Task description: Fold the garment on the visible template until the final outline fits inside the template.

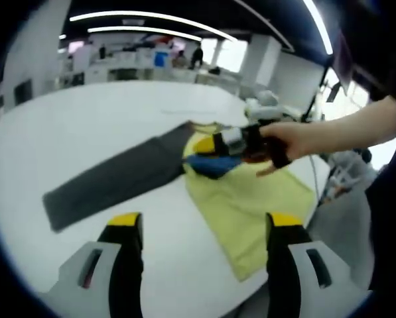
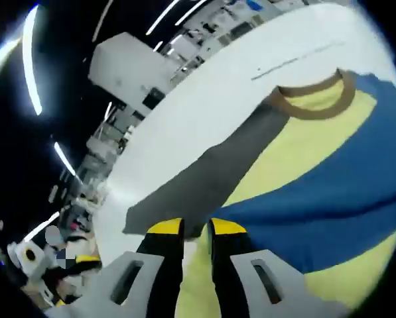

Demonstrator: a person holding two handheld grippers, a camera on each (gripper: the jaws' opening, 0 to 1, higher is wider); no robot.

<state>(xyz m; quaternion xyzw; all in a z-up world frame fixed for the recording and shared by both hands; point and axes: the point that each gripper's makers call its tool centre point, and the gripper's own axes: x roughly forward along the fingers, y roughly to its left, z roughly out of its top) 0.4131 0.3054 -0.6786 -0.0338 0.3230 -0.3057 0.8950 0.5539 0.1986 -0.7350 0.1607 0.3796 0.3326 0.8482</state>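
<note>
Left gripper (image 1: 201, 228) hovers low in frame, jaws spread wide over bare white table (image 1: 85, 119), plenty of room at left. The garment (image 1: 251, 205) lies centre-right, grey sleeve (image 1: 111, 179) stretching left. Right gripper (image 2: 194, 228) pinches the garment's fabric, jaws nearly together; a hand (image 1: 297, 142) holds it.

open-plan lab (strip lights (image 1: 144, 16), rows of benches (image 1: 128, 66))
</note>
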